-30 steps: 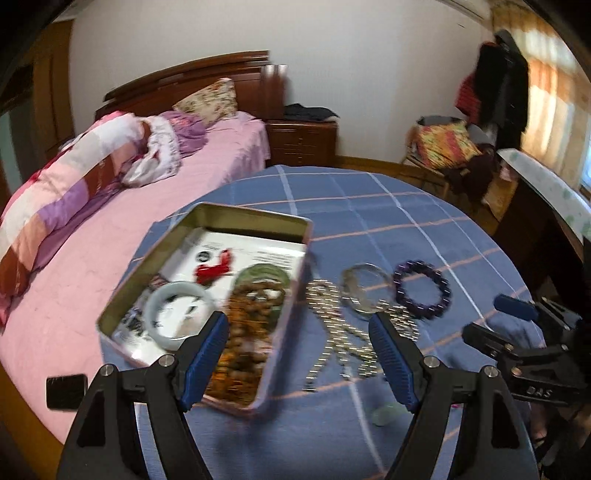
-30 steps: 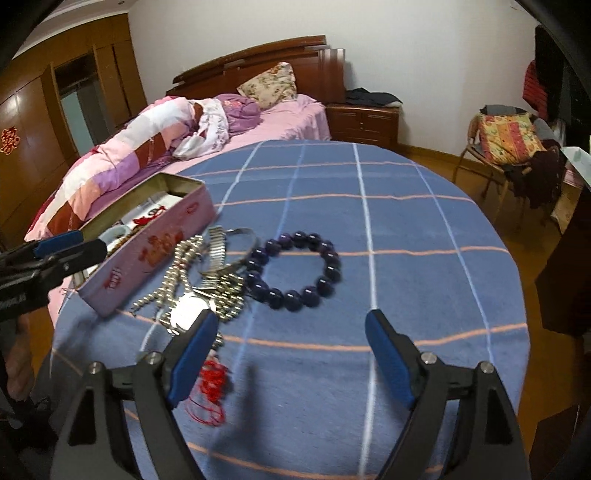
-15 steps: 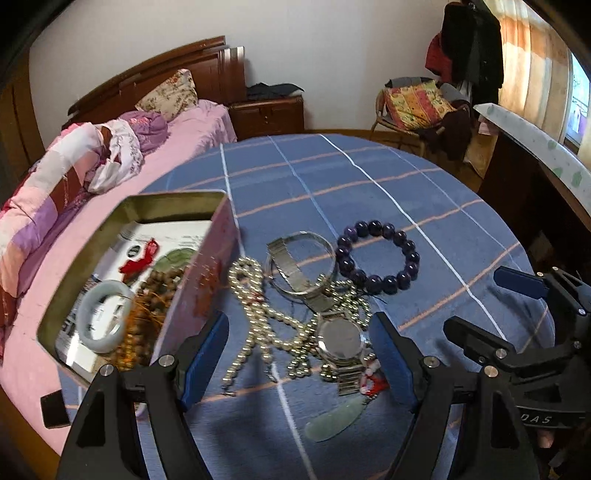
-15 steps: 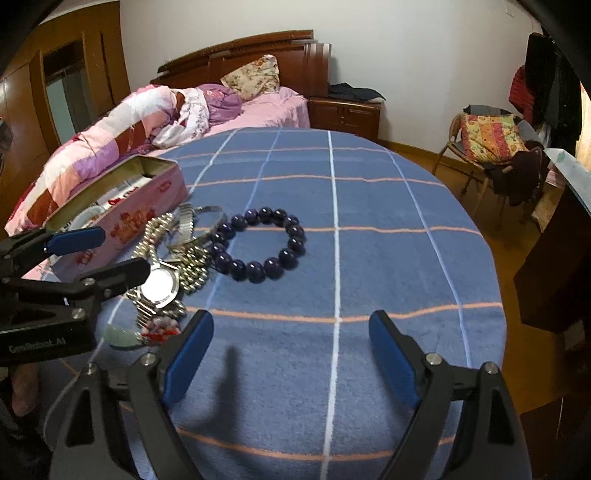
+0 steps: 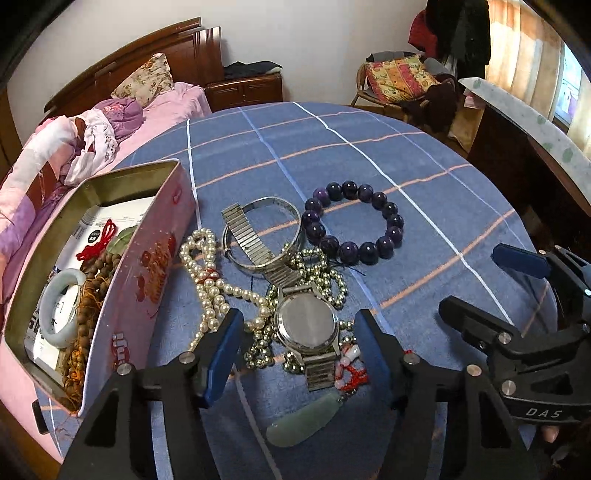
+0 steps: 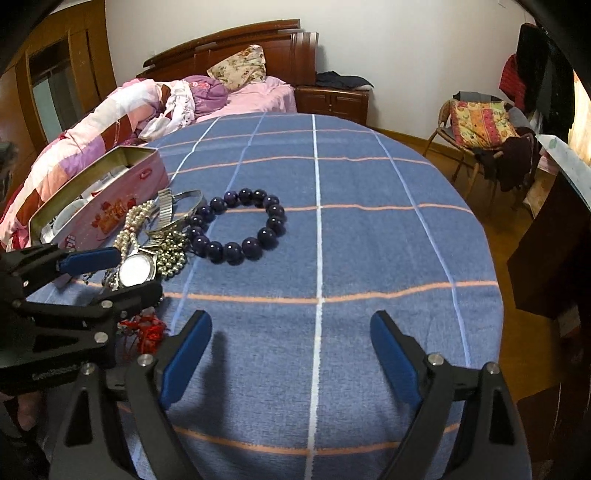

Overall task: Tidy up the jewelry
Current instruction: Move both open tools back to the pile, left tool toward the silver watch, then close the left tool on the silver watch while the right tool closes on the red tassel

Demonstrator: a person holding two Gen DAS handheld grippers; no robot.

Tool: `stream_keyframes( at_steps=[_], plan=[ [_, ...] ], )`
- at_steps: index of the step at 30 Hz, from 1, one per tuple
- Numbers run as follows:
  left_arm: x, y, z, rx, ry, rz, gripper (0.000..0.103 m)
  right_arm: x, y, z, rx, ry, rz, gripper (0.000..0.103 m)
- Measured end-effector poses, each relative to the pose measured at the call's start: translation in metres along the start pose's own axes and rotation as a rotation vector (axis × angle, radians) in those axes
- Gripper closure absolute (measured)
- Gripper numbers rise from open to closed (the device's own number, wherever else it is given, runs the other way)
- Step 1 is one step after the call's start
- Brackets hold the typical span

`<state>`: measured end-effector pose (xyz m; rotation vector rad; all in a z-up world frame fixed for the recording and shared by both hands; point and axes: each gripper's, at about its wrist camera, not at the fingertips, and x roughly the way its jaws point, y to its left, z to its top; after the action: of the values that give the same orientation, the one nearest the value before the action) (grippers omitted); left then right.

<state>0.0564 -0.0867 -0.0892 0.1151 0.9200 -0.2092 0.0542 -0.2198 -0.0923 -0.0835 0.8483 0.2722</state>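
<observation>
"DAS" in white letters on the right hand-held gripper (image 5: 521, 282) body, left wrist view. Left hand-held gripper (image 6: 110, 273) body carries a light imprint, too blurred to read. Tin box (image 5: 144, 280) side print and inner label illegible.

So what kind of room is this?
Most likely a home bedroom: a wooden-framed bed with pink bedding, a nightstand against the wall, and clothes hanging in the corner.

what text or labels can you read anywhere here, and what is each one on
"DAS" on the right gripper body, seen from the left wrist view.
Pale lettering on the left gripper body: too blurred to read.
Red print on the pink tin side: unreadable.
Printed paper inside the tin: too small to read.
</observation>
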Motion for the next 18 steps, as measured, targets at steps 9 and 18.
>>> stream_keyframes(
  at_steps=[9,18],
  plan=[
    [-0.002,-0.003,0.000,0.011,-0.012,-0.031,0.068,0.000,0.002,0.001,-0.002,-0.001,-0.001,0.013],
    [-0.036,0.016,0.002,-0.043,-0.108,-0.047,0.068,-0.009,0.005,0.004,-0.013,-0.031,0.051,0.016]
  ],
)
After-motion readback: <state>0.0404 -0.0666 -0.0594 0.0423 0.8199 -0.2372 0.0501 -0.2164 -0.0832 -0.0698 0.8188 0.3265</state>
